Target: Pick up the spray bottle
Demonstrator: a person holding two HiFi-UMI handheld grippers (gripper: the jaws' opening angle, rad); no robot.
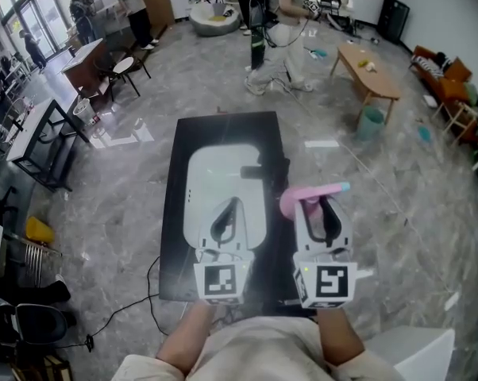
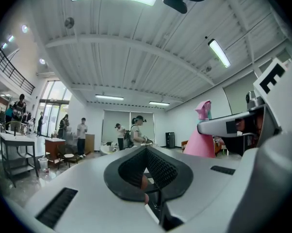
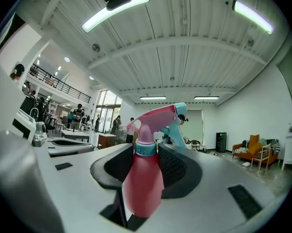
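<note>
The right gripper [image 1: 326, 206] is clamping the pink spray bottle [image 1: 301, 200] between its jaws. In the right gripper view the bottle [image 3: 143, 178] is standing upright with its body pressed between the two dark pads, and its pink trigger head and blue nozzle are rising above them. In the head view the bottle is sitting over the right edge of the black counter [image 1: 175, 213], and its nozzle is pointing out to the right. It is being held out in front of the person, and no surface is showing beneath it in the right gripper view, so it is most likely hanging clear of the counter. The left gripper [image 1: 227, 213] is hovering over a white shape [image 1: 215, 169] lying on the counter. Its jaws are standing apart with nothing between them, and it is taking no part in the grasp. By this reading the pick-up is essentially done. What is remaining, at most, is keeping the bottle steady and upright in the grip.
</note>
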